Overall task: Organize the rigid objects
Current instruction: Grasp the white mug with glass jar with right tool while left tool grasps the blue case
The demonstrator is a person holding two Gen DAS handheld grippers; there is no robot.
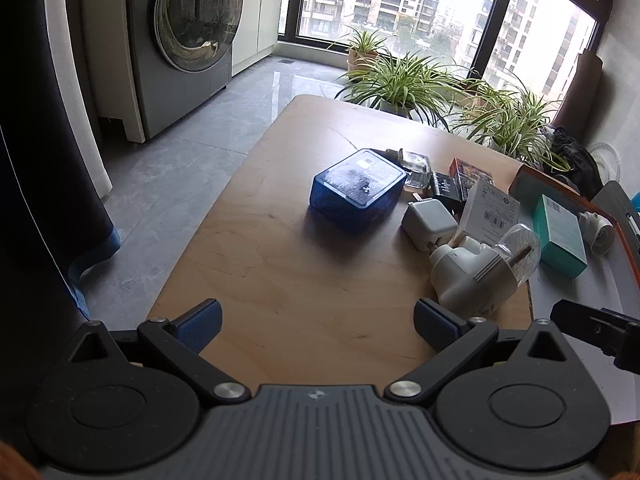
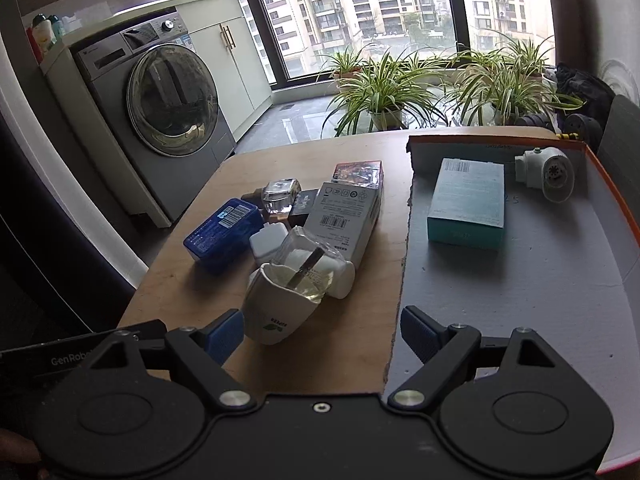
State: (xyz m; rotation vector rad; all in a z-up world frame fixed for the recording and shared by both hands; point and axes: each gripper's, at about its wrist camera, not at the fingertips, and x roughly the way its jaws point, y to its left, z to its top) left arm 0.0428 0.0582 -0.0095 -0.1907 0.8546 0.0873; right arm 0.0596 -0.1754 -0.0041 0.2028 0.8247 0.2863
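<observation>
Wooden desk [image 2: 192,280]: we see cluttered items beside the tray [image 2: 520,280].
Left claw [image 1: 318,326]: spread, empty, above the desk.
Right claw [image 2: 322,336]: spread, empty, near the white plug-in device [image 2: 280,312].
Teal box [image 2: 466,204]: inside our tray.

Washing machine [image 2: 160,100], grey tiled floor [image 1: 192,152], daylit windows [image 2: 360,12], potted plants [image 2: 384,88]

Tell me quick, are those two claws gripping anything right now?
Left claw: open, holding nothing, above the bare wooden table.
Right claw: open, holding nothing, near the white plug-in device with a clear bulb.
</observation>
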